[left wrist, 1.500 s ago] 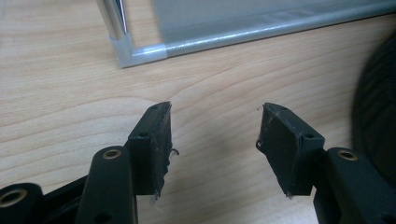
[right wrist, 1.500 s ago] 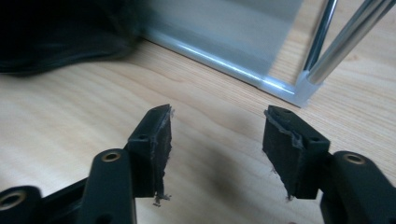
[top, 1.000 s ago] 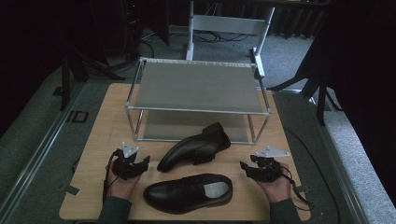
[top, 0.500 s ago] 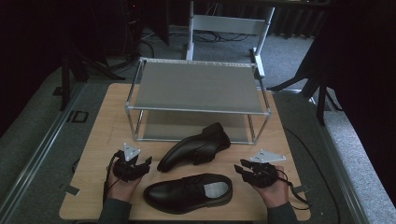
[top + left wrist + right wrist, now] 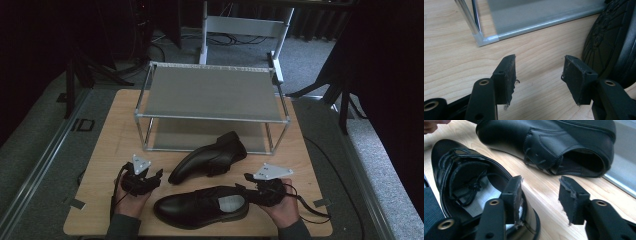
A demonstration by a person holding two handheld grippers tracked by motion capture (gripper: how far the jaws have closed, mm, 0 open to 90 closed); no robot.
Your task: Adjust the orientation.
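From my right gripper view the near shoe [image 5: 461, 177] has its toe cut off at the left edge and its heel hidden behind my own jaw, while my left gripper view crops the tipped shoe [image 5: 614, 42] down to a slice of sole.

Bare table [image 5: 107, 150] lies left of the shoes [image 5: 210, 160], the rack [image 5: 210, 92] probably blocking beyond.
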